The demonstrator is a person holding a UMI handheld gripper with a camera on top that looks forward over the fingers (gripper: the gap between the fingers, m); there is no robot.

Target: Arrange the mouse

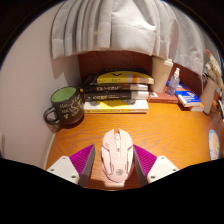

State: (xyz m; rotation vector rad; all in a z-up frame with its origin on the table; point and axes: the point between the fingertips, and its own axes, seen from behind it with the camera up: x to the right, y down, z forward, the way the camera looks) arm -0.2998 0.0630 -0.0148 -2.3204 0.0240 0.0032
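The gripper [115, 160] is spread wide, its magenta pads [82, 158] standing off at either side of a white mouse [116, 155] that lies on the wooden desk [150, 122] between the fingers, gaps showing on both flanks. At ten o'clock from the mouse sits a dark green mug [65, 105]. At twelve o'clock, books [118, 90] lie stacked below a pale curtain [120, 30].

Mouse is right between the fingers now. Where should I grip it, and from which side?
Grip the mouse across its two long sides at mid-body, coming from its rear, as the gripper is already lined up. Its long axis runs along the fingers, and the pink pads flank it.
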